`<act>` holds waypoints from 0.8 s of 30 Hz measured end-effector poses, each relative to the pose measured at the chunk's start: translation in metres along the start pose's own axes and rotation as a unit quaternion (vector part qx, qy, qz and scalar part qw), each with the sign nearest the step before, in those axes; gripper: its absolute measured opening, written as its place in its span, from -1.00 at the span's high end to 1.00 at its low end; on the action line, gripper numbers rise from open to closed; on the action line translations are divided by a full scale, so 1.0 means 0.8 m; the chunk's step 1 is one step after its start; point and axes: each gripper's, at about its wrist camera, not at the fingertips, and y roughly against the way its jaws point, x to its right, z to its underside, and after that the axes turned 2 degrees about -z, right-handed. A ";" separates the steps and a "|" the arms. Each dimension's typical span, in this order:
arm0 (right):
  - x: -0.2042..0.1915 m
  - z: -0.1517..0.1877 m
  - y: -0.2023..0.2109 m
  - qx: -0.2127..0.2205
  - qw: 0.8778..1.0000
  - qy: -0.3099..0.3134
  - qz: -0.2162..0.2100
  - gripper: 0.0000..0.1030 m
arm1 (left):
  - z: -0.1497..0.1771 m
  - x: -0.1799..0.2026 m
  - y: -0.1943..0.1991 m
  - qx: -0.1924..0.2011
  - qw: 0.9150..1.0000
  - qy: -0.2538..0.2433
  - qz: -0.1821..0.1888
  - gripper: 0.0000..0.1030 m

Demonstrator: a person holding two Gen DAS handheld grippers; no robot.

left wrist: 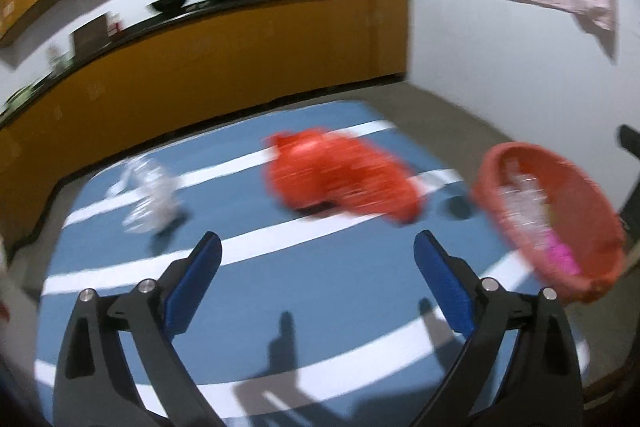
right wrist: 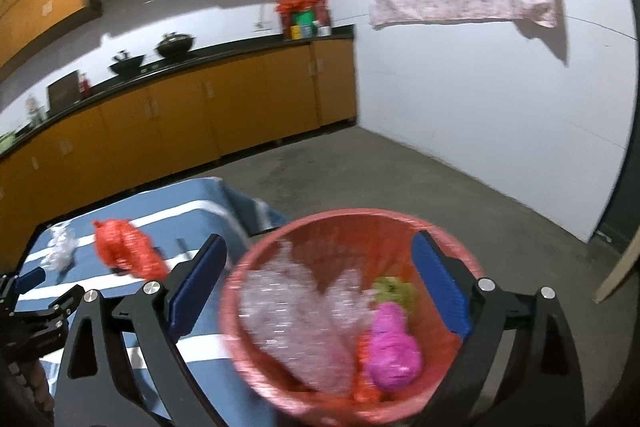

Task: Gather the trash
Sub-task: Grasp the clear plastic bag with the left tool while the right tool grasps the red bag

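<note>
1. The left gripper (left wrist: 318, 247) hangs over the blue cloth with white stripes (left wrist: 248, 287), fingers spread wide with nothing between them.
2. The right gripper (right wrist: 318, 247) is spread wide too, above the round red plastic basket (right wrist: 452, 233); its right finger shows inside the rim, its left finger outside. I cannot tell if either touches the rim.
3. The basket stands at the cloth's right edge and already holds clear crumpled film (right wrist: 296, 323), a pink wad (right wrist: 394, 347) and a green scrap (right wrist: 394, 289).
4. Straight ahead of the left gripper, slightly right, lies the crumpled red plastic bag (left wrist: 340, 177); its long axis runs left to right, toward the basket.
5. Further left, well apart from the bag, sits a crumpled clear plastic wrapper (left wrist: 150, 197).
6. The left gripper is the nearer to both pieces, by my judgement; bare cloth lies between it and them.
7. Beyond the cloth's far edge comes grey floor (right wrist: 360, 171), then orange cabinets (right wrist: 200, 119).
</note>
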 end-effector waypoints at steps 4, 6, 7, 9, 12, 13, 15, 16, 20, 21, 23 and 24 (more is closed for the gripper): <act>-0.038 0.003 -0.017 -0.017 0.999 0.017 -0.033 -0.81 | 0.013 -0.076 -0.009 -0.019 0.997 0.047 -0.054 -0.84; -0.056 0.005 -0.026 -0.024 0.998 0.024 -0.047 -0.81 | 0.019 -0.105 -0.009 -0.023 0.995 0.065 -0.072 -0.84; -0.064 0.006 -0.031 -0.028 0.998 0.028 -0.054 -0.81 | 0.021 -0.117 -0.008 -0.024 0.994 0.072 -0.079 -0.84; -0.081 0.008 -0.041 -0.036 0.997 0.034 -0.067 -0.81 | 0.023 -0.143 -0.009 -0.027 0.992 0.083 -0.094 -0.84; -0.112 0.011 -0.059 -0.052 0.994 0.048 -0.083 -0.81 | 0.020 -0.174 -0.017 -0.032 0.989 0.107 -0.097 -0.84; -0.124 0.013 -0.066 -0.055 0.993 0.055 -0.085 -0.81 | 0.017 -0.180 -0.019 -0.032 0.988 0.114 -0.095 -0.84; -0.142 0.016 -0.079 -0.061 0.992 0.066 -0.091 -0.81 | 0.006 -0.195 -0.029 -0.032 0.987 0.132 -0.089 -0.84; -0.151 0.017 -0.088 -0.065 0.991 0.068 -0.096 -0.81 | 0.002 -0.198 -0.033 -0.033 0.986 0.135 -0.086 -0.84; -0.180 0.016 -0.124 -0.084 0.987 0.075 -0.112 -0.81 | -0.029 -0.204 -0.064 -0.040 0.986 0.145 -0.077 -0.84; -0.187 0.016 -0.134 -0.088 0.986 0.079 -0.115 -0.81 | -0.035 -0.205 -0.073 -0.045 0.985 0.147 -0.074 -0.84; -0.197 0.015 -0.147 -0.097 0.984 0.087 -0.119 -0.81 | -0.043 -0.205 -0.092 -0.056 0.985 0.148 -0.071 -0.84; -0.204 0.014 -0.156 -0.102 0.983 0.093 -0.123 -0.81 | -0.047 -0.204 -0.101 -0.062 0.985 0.146 -0.072 -0.84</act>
